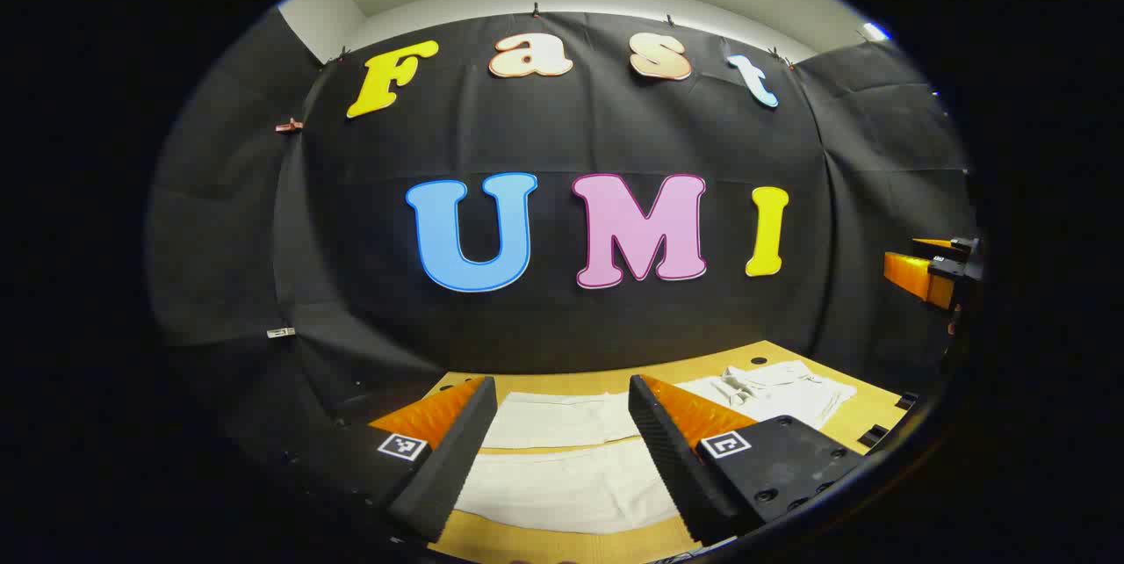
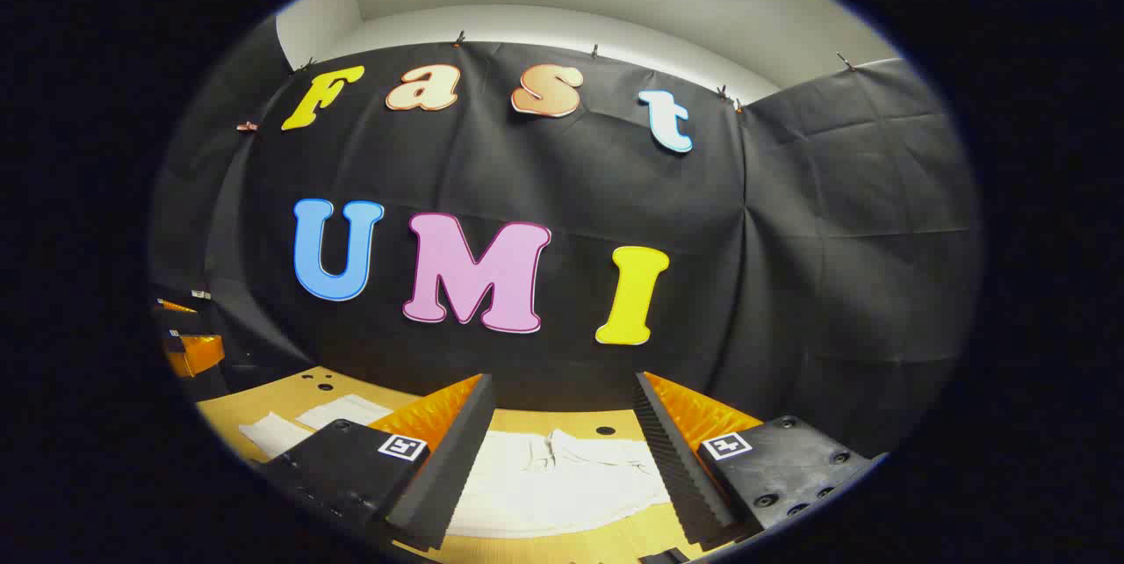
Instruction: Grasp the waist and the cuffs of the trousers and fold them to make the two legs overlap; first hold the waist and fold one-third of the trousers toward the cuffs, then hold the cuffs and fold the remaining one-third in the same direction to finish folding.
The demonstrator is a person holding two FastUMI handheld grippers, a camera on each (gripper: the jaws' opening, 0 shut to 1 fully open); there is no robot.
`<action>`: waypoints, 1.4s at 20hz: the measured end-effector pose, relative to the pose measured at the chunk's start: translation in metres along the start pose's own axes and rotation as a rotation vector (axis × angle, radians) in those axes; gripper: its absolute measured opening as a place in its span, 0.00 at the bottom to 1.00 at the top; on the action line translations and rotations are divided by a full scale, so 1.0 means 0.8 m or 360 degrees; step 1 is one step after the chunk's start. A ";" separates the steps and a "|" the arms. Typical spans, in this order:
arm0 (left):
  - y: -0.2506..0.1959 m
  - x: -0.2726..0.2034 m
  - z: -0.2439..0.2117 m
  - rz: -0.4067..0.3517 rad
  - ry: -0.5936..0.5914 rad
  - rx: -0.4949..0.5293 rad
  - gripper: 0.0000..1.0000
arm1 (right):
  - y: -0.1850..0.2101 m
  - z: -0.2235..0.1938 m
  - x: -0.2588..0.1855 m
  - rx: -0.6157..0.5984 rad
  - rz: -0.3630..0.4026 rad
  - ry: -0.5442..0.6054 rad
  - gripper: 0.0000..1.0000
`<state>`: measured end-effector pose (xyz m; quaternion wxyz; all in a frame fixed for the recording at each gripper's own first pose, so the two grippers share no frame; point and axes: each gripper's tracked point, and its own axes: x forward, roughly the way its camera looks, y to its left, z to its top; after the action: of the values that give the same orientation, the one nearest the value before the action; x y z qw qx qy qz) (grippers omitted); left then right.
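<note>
White trousers (image 1: 580, 459) lie flat on a wooden table (image 1: 615, 384), the two legs side by side below my left gripper (image 1: 562, 410) and the crumpled waist (image 1: 773, 388) off to the right. My left gripper hangs open above the legs with nothing between its fingers. In the right gripper view the waist end (image 2: 562, 467) lies under my right gripper (image 2: 562, 406), which is open and holds nothing. The leg ends (image 2: 307, 423) stretch to the left there. The right gripper (image 1: 935, 270) also appears at the far right of the left gripper view, and the left gripper (image 2: 189, 349) at the far left of the right gripper view.
The black cloth wall (image 1: 562, 327) rises right behind the table's far edge. Small round holes (image 2: 606, 430) mark the tabletop near the back. The table's right edge (image 1: 887, 428) lies just beyond the waist.
</note>
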<state>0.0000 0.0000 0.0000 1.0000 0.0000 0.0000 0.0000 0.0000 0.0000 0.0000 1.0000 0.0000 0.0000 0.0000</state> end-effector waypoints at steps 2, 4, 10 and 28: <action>-0.010 0.015 -0.008 -0.0012 0.0027 -0.0015 0.97 | -0.004 -0.011 0.010 0.0011 -0.0001 0.0031 0.97; -0.016 0.028 -0.015 -0.0020 0.0049 -0.0002 0.97 | -0.011 -0.018 0.020 -0.0009 -0.0012 0.0027 0.98; -0.034 0.058 -0.033 -0.0051 0.0103 0.0055 0.97 | -0.030 -0.043 0.046 -0.0021 -0.0024 0.0075 0.98; 0.006 0.088 -0.075 0.0084 0.0213 0.0107 0.97 | -0.060 -0.148 0.132 -0.0649 0.0315 0.0277 0.97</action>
<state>0.0705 0.0045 -0.0598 0.9969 0.0334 0.0668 0.0265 0.1055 -0.0479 -0.1183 0.9707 -0.2020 0.0861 0.0980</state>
